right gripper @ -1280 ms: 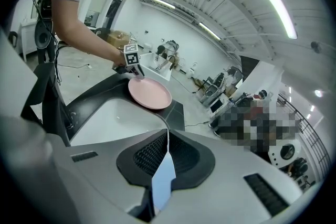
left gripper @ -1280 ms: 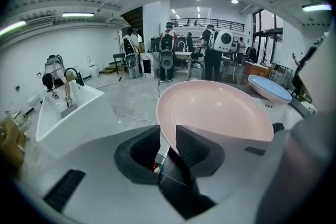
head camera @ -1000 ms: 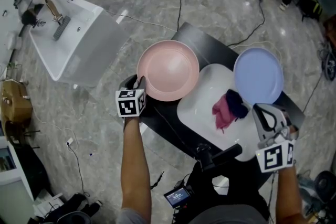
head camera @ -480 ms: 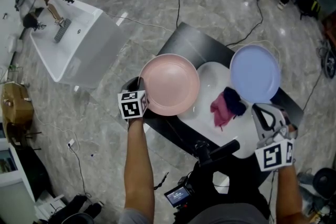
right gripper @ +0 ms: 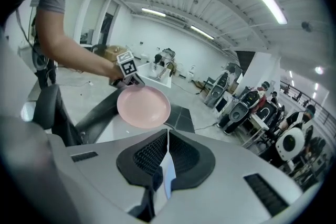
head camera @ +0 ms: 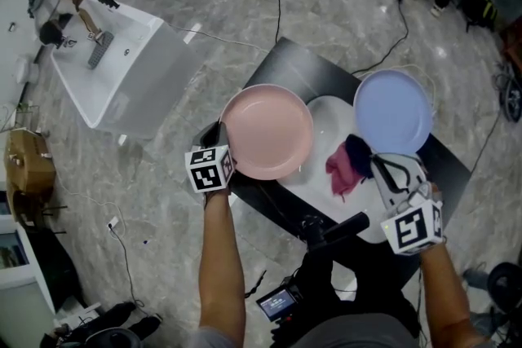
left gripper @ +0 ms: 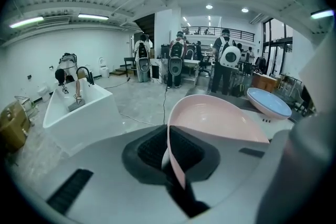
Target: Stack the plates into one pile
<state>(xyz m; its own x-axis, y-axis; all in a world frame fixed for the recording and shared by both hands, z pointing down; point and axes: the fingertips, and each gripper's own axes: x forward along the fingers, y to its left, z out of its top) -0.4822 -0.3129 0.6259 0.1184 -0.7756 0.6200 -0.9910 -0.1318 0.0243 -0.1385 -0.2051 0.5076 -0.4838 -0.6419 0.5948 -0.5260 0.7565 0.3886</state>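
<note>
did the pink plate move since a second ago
Yes. In the head view the pink plate came toward the person, away from the black table's far corner.

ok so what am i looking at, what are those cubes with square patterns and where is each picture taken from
A person holds a two-jaw hand tool in each hand; the cubes are part of those tools. One picture comes from a camera on the person's head, looking down; the other two from cameras on the tools. The left gripper has just closed its jaws on the rim of the pink plate. The right gripper has its jaws shut, near the blue plate. That plate lies by a white tray with two cloths on a black table.
</note>
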